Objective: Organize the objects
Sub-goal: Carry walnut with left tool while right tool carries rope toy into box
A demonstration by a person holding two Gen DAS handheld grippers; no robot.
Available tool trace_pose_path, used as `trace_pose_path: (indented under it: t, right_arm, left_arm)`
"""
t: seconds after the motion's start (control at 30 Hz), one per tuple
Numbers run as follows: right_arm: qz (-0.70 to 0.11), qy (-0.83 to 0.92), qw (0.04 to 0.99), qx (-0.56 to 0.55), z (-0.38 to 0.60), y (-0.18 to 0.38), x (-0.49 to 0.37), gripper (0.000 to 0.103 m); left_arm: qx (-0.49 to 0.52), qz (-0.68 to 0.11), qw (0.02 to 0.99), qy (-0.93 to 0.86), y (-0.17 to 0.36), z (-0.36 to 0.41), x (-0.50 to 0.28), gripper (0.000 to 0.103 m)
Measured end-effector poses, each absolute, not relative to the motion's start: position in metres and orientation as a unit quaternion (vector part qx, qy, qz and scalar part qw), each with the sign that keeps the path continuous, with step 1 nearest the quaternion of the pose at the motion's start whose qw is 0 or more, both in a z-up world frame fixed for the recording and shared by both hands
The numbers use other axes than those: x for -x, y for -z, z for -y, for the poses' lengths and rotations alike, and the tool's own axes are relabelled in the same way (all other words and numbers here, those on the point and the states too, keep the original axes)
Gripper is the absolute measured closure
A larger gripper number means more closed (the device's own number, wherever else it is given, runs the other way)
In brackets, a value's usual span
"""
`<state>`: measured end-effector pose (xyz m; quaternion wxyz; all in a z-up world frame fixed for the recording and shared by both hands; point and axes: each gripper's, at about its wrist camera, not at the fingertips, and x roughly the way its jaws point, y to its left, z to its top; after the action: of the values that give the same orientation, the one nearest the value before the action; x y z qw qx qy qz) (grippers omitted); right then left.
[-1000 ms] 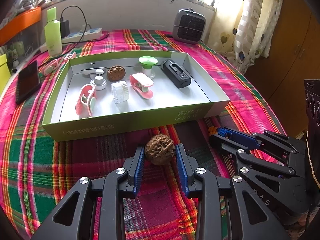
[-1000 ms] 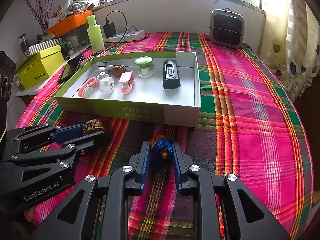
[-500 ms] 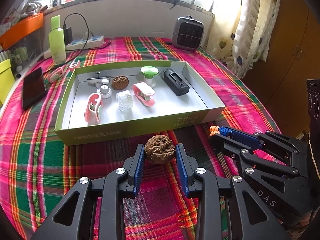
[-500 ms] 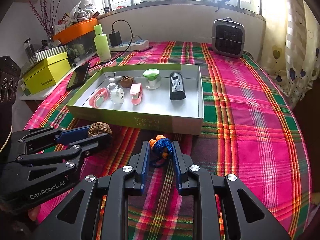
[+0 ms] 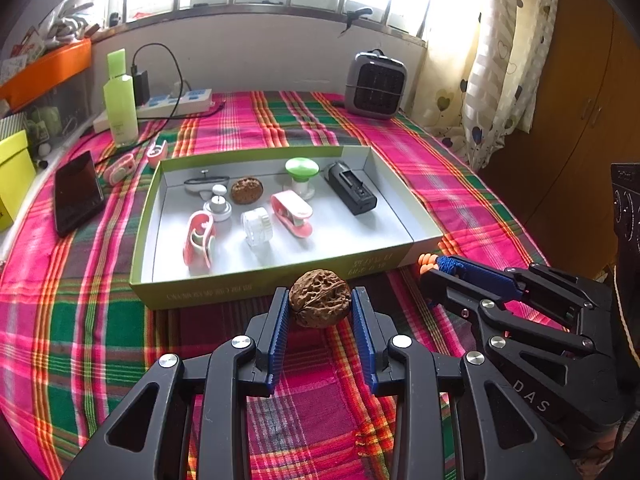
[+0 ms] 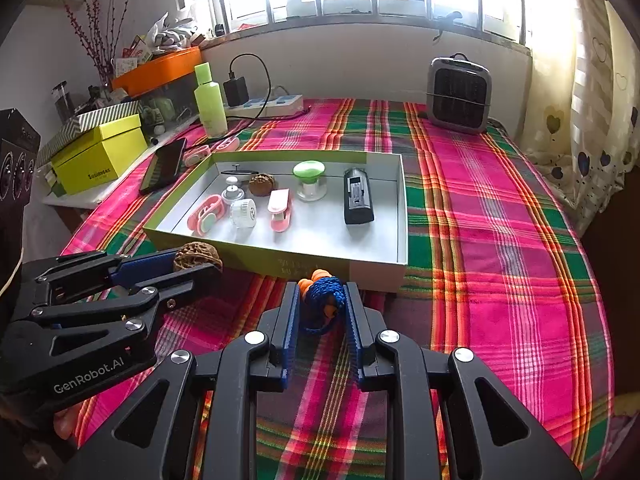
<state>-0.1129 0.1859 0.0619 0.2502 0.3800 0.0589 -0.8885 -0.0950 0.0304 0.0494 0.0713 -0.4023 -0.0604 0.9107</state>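
Observation:
My left gripper [image 5: 320,300] is shut on a brown walnut [image 5: 320,298], held above the plaid cloth just in front of the green box's [image 5: 256,288] near wall. My right gripper [image 6: 321,298] is shut on a bundle of blue cord with orange earplugs [image 6: 322,292], also off the cloth and near the box's front right corner. The same walnut [image 6: 197,256] shows in the right wrist view between the left gripper's fingers [image 6: 140,266]. Inside the box lie a second walnut [image 5: 247,190], pink clips, a clear jar [image 5: 257,226], a green-capped piece [image 5: 302,172] and a black charger [image 5: 351,192].
A black phone [image 5: 76,192], a green bottle [image 5: 120,100], a power strip [image 5: 176,104] and a yellow box [image 6: 100,152] sit at the left and back. A grey heater [image 5: 376,84] stands at the back right. The plaid tablecloth [image 6: 500,240] stretches right of the box.
Both grippers have risen with their loads, so the walnut and the cord bundle now hang higher against the box's front wall. The box looks farther away and lower in both views.

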Motion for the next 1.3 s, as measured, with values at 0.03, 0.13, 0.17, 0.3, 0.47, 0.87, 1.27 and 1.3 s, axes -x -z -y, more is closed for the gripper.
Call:
trace_pose_path:
  t: [0.03,0.13,0.17,0.3,0.47,0.87,1.27,1.3]
  right_arm:
    - [-0.059,0.889,0.251,-0.379,-0.186,-0.063,0.114,0.080]
    - [-0.058,0.890,0.252,-0.376,-0.184,-0.066,0.118,0.080]
    - [-0.059,0.890,0.252,-0.376,-0.184,-0.067,0.119,0.080]
    - [-0.060,0.890,0.253,-0.373,-0.181,-0.069,0.124,0.080]
    - [-0.062,0.891,0.254,-0.372,-0.178,-0.072,0.133,0.080]
    - [-0.066,0.886,0.258,-0.380,-0.164,-0.068,0.166,0.080]
    - [-0.064,0.876,0.262,-0.401,-0.153,-0.054,0.198,0.080]
    - [-0.064,0.875,0.263,-0.402,-0.152,-0.053,0.200,0.080]
  left_arm:
    - [0.400,0.061,0.071,-0.912,-0.051,-0.029,0.096,0.074]
    - [0.397,0.061,0.069,-0.913,-0.055,-0.028,0.099,0.074]
    - [0.396,0.059,0.069,-0.914,-0.056,-0.028,0.101,0.074]
    - [0.395,0.057,0.069,-0.914,-0.058,-0.027,0.107,0.074]
    - [0.396,0.054,0.067,-0.914,-0.059,-0.025,0.115,0.074]
    - [0.398,0.063,0.054,-0.913,-0.056,-0.014,0.143,0.074]
    - [0.413,0.065,0.047,-0.907,-0.041,-0.009,0.161,0.074]
    - [0.413,0.064,0.046,-0.907,-0.040,-0.009,0.162,0.074]
